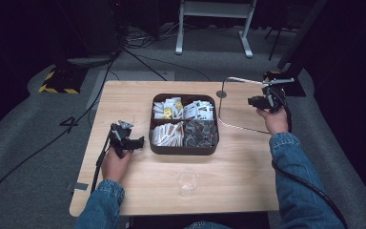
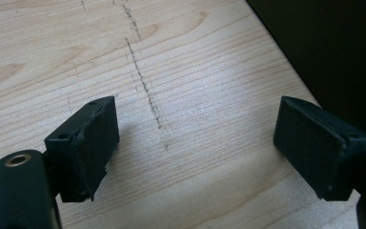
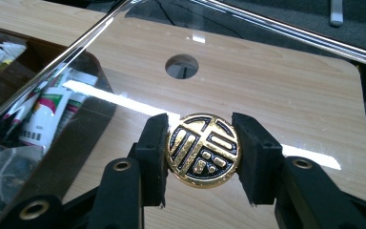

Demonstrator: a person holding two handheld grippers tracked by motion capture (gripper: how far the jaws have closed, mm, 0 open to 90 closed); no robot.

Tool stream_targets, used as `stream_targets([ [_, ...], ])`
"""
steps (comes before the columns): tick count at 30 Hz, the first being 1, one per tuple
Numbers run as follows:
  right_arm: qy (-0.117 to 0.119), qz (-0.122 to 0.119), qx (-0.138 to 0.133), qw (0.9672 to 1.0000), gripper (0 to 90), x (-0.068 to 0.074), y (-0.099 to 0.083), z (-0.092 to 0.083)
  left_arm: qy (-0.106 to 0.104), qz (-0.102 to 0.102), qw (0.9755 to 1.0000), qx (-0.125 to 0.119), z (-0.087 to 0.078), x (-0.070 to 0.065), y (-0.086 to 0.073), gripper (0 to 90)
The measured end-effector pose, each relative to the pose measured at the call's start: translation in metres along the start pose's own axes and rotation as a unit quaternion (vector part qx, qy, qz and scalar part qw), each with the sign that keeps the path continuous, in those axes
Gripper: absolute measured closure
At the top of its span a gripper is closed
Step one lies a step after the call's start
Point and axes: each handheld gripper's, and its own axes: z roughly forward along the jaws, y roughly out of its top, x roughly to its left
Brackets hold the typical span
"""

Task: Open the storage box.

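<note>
Wooden surface under dim light, glass lid lifted off the tea box.
My left hand-held gripper rests beside the box, jaws wide and empty; a clear cup stands near me. My right hand-held gripper pinches the gold knob of the glass lid, right of the box. I judge it heavy, slick, fragile; the knob is the safest hold.

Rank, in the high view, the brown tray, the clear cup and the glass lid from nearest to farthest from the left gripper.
1. Brown tray, just right of the left gripper.
2. Clear cup, near the table's front edge.
3. Glass lid, far right, beyond the tray.
</note>
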Motion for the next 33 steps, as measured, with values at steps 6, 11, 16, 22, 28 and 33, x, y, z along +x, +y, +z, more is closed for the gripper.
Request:
stream_targets([
  [6, -0.003, 0.006, 0.01, 0.9999, 58.2, -0.007, -0.012, 0.009, 0.0, 0.0, 1.0, 0.0, 0.0, 0.0, 0.0, 15.9],
  [11, -0.005, 0.011, 0.023, 0.9997, 58.2, -0.011, -0.025, 0.018, 0.0, 0.0, 1.0, 0.0, 0.0, 0.0, 0.0, 15.9],
  [16, -0.003, 0.003, 0.032, 0.9995, 58.2, -0.012, -0.036, 0.025, 0.0, 0.0, 1.0, 0.0, 0.0, 0.0, 0.0, 15.9],
  [22, -0.003, 0.006, 0.045, 0.9989, 58.2, -0.015, -0.05, 0.034, 0.0, 0.001, 1.0, -0.001, 0.0, 0.0, 0.0, 15.9],
  [28, -0.001, 0.006, 0.056, 0.9984, 58.2, -0.016, -0.061, 0.041, 0.0, 0.0, 1.0, 0.0, 0.0, 0.0, 0.0, 15.9],
  [33, 0.006, 0.01, 0.065, 0.9978, 58.2, -0.015, -0.07, 0.048, 0.0, 0.001, 1.0, -0.001, 0.0, 0.0, 0.0, 15.9],
])
